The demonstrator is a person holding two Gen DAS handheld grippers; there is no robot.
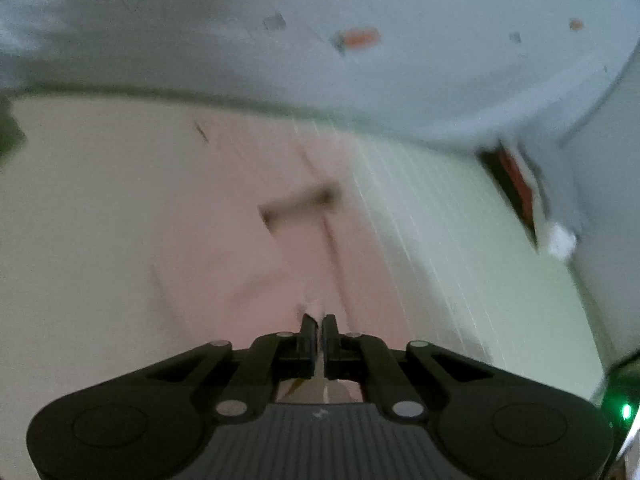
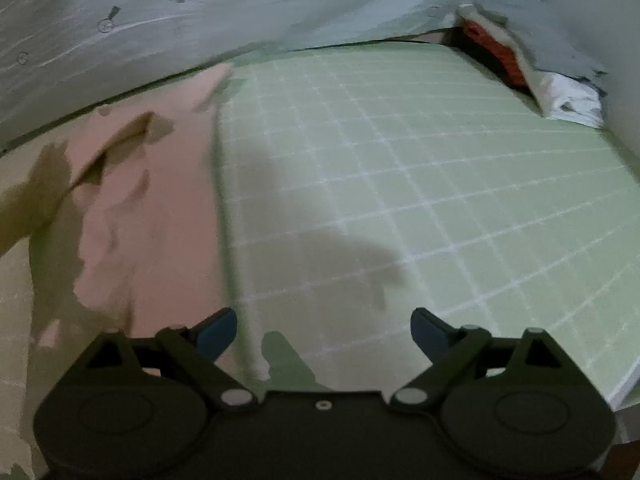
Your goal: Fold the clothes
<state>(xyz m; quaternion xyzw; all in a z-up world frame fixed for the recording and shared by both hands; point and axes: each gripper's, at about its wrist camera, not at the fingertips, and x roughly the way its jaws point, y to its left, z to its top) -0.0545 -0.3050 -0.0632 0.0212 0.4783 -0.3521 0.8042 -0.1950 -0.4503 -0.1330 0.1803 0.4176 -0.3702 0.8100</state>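
My left tool (image 1: 319,326) pinches the pink cloth (image 1: 224,216); right tool (image 2: 324,326) gapes wide at 3 o'clock; I'd keep the hem taut

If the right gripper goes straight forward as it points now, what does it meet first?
Probably the green grid mat: the open right gripper points down along it, beside the pink garment. Depth is unclear.

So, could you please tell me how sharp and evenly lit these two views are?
Left wrist view: dim, heavily motion-smeared; left gripper itself sharp, pinching the pink garment. Right wrist view: clearer, grid mat lines legible; open right gripper casts shadow on it; fisheye bending throughout.
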